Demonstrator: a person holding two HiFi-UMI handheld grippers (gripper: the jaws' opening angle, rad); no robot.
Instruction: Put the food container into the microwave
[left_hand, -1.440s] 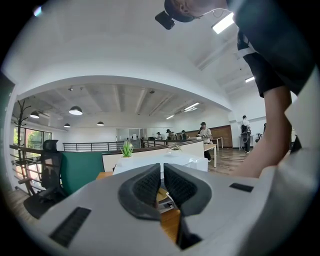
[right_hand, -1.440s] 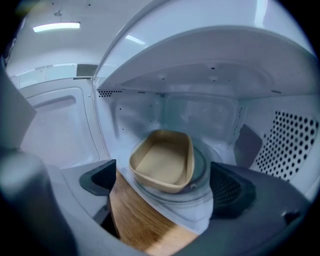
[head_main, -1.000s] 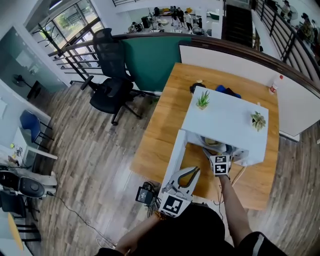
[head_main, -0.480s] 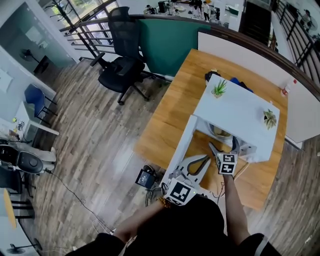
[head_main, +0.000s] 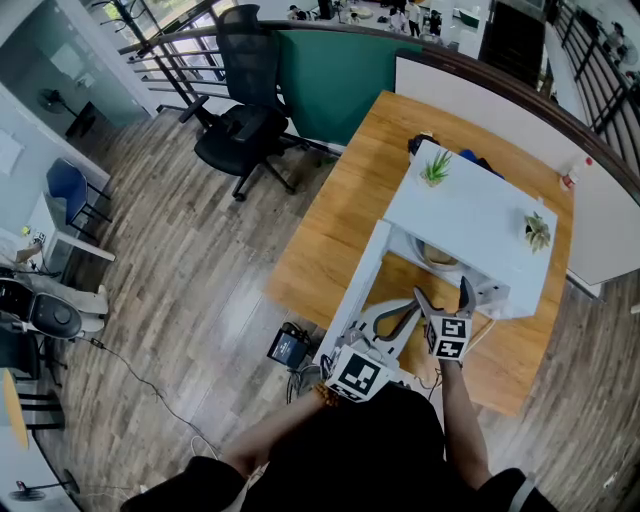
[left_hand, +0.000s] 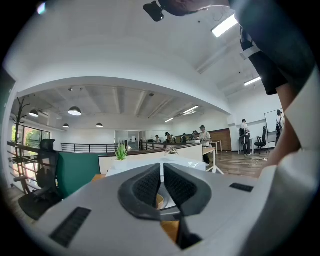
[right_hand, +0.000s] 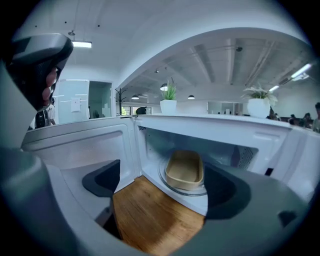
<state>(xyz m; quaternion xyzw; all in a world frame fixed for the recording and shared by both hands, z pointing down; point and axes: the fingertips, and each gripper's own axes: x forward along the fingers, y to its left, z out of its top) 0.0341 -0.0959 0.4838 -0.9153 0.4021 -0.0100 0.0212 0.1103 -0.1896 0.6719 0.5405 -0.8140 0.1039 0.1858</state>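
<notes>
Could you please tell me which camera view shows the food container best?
The right gripper view: the food container sits fully visible on the turntable inside the open microwave. The head view shows only its edge; the left gripper view barely any.

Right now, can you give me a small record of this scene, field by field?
Food container: inside microwave, on glass turntable
Microwave: on wooden table, door open
Right gripper: facing the opening, fingers apart, just closed a little, nothing between them
Left gripper: fingers together, nothing between them
On top: two potted plants
</notes>
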